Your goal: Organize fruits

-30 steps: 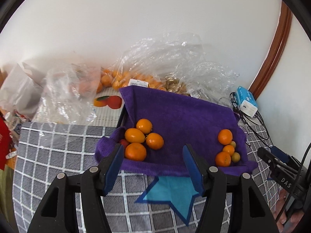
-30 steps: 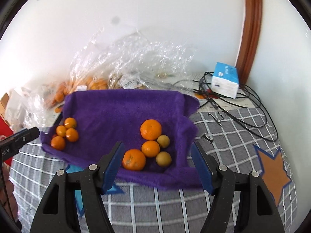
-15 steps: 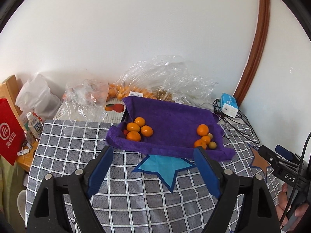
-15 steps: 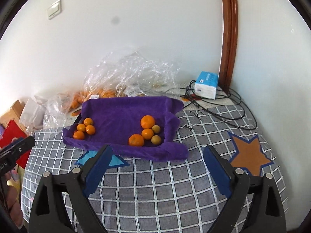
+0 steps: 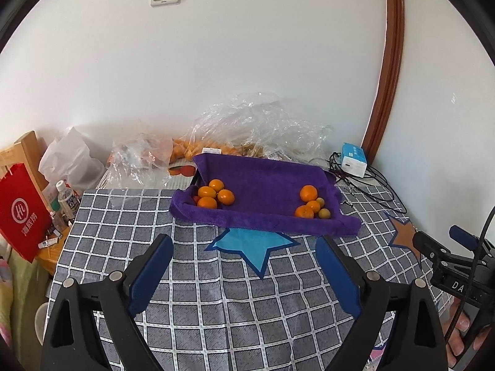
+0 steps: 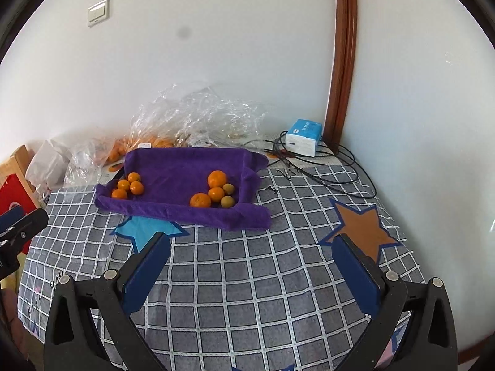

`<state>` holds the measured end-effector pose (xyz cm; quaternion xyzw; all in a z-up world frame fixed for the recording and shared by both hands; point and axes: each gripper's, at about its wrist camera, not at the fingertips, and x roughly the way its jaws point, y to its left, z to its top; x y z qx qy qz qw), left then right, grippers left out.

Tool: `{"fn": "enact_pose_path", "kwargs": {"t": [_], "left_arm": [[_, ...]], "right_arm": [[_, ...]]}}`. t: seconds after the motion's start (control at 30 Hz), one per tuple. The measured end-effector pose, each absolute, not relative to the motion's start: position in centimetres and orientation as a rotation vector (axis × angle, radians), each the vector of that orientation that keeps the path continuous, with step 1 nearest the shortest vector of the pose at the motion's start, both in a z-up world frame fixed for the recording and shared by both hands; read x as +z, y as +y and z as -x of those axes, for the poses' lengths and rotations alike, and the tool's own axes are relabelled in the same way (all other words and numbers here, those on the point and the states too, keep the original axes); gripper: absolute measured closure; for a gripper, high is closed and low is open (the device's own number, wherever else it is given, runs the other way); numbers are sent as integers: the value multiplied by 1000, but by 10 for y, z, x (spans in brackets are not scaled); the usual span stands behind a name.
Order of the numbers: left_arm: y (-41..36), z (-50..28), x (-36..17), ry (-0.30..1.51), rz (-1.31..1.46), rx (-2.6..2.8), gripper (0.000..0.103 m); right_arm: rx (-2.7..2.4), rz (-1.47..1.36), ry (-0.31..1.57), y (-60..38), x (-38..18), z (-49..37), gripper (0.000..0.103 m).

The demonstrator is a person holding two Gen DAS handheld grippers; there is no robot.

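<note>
Fruits, small round orange citrus plus a few dull yellow-green ones, lie in two clusters on a purple terry towel point(image 5: 266, 182) draped over what seems a shallow tray, on a grey checked tablecloth point(image 5: 216, 293) with star patches. In the left wrist view the towel sits toward twelve o'clock of the table; the left cluster of orange fruit point(image 5: 215, 194) rests at its nine o'clock end and the mixed cluster of orange and greenish fruit point(image 5: 312, 206) at its three o'clock end, the two well apart with bare towel between. The sorting looks largely done: each group is tight, nothing lies loose on the cloth. More orange fruit stays in crinkled clear plastic bags point(image 5: 247, 130) behind the towel near the wall, so whether those count as remaining work cannot be told. The towel's long axis runs nine to three, its near edge slightly skewed, lower toward three. The left gripper point(image 5: 244, 275) and right gripper point(image 6: 252, 273) both hover over bare cloth at six o'clock, well short of the towel, jaws spread wide and widening, nothing between them.
</note>
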<state>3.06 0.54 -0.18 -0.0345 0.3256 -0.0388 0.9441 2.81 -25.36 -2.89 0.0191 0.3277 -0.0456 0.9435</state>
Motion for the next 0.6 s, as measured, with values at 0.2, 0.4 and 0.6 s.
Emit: {"fn": "enact_pose_path", "kwargs": {"t": [0.2, 0.4, 0.6], "left_arm": [[1, -24, -2, 652, 45, -55, 9], [3, -22, -4, 650, 52, -50, 9], [6, -19, -5, 646, 48, -41, 8]], "right_arm": [[-96, -21, 659, -251, -27, -18, 1], [-93, -18, 648, -249, -28, -14, 0], [-92, -12, 648, -246, -29, -13, 1]]}}
